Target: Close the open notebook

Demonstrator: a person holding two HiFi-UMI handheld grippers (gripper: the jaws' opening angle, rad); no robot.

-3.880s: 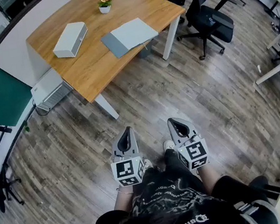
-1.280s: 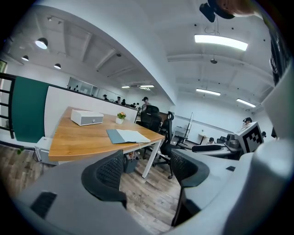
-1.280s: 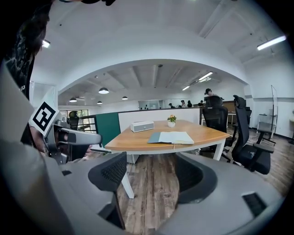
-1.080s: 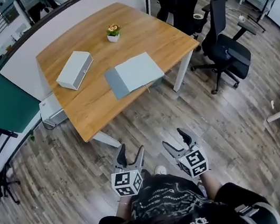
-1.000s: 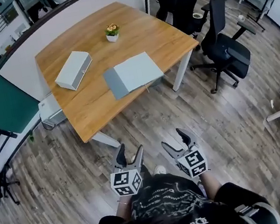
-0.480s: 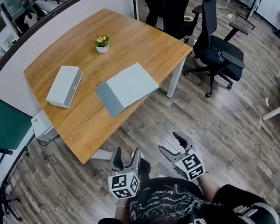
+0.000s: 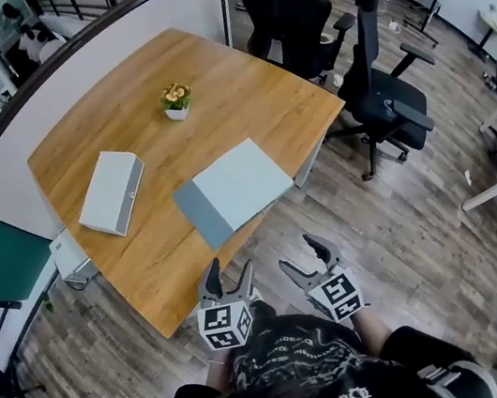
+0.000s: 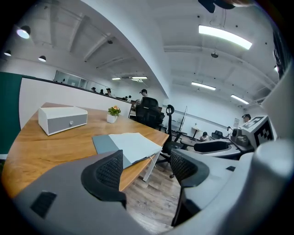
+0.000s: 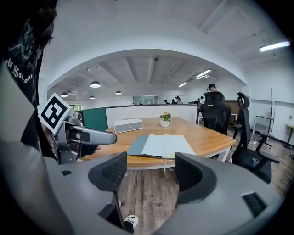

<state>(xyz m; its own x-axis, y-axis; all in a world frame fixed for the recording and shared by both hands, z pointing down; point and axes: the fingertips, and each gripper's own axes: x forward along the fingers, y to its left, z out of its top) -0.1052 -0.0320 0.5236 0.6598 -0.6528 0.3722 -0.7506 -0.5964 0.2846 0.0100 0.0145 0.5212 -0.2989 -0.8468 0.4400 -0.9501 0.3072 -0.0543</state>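
Notebook [image 7: 233, 191] lies open and flat on the wooden table [image 7: 241, 99], close to the edge nearest me. A pale page faces up, with a grey strip of cover showing along its left side. Farther back on the table sit a white box [image 7: 111, 193] and a small potted plant [image 7: 176, 101], both well apart from it. My left gripper [image 7: 228, 273] and my right gripper [image 7: 300, 255] hang side by side near that edge. Each has its jaws spread wide with nothing between them. Black office chairs [image 7: 382, 93] stand off the table's right side.
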